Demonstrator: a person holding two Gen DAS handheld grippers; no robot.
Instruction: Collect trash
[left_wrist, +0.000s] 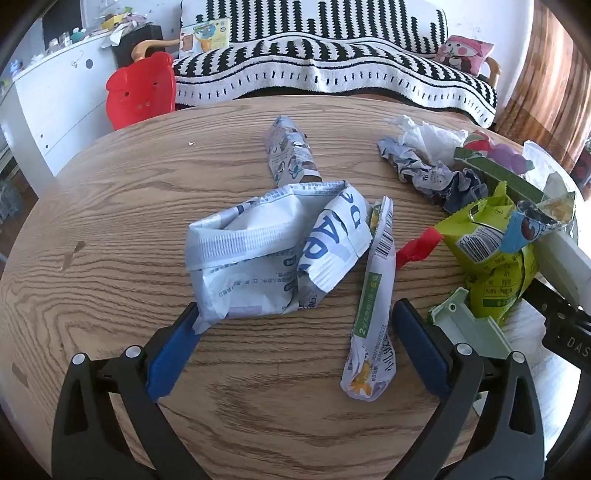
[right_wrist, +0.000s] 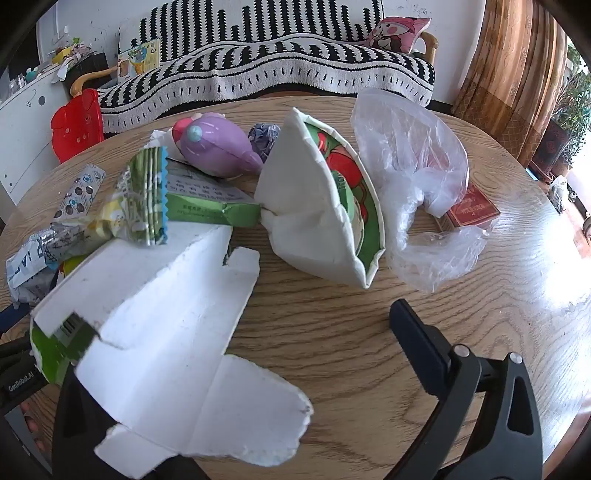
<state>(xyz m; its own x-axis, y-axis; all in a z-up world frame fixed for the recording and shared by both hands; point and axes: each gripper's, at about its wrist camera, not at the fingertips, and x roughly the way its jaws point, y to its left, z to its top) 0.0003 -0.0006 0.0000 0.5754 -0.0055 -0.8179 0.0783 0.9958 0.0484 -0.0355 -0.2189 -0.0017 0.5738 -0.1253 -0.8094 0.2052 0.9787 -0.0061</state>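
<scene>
In the left wrist view my left gripper (left_wrist: 295, 314) is open over the round wooden table (left_wrist: 110, 229). A crumpled white-and-blue bag (left_wrist: 266, 251) lies between and just beyond its fingers, touching the left finger (left_wrist: 173, 350). A long white-green sachet (left_wrist: 373, 302) lies by the right finger. A lime-green packet (left_wrist: 491, 254) and a red scrap (left_wrist: 417, 247) lie to the right. In the right wrist view my right gripper (right_wrist: 236, 332) is open; a torn white carton (right_wrist: 162, 332) covers its left finger. A folded paper bowl (right_wrist: 317, 206) and a clear plastic bag (right_wrist: 417, 177) lie ahead.
A purple toy (right_wrist: 218, 144), a green wrapper (right_wrist: 147, 199), a red box (right_wrist: 472, 210) and crumpled wrappers (left_wrist: 432, 173) lie on the table. A striped sofa (left_wrist: 332, 62) and a red plastic chair (left_wrist: 142, 88) stand behind it.
</scene>
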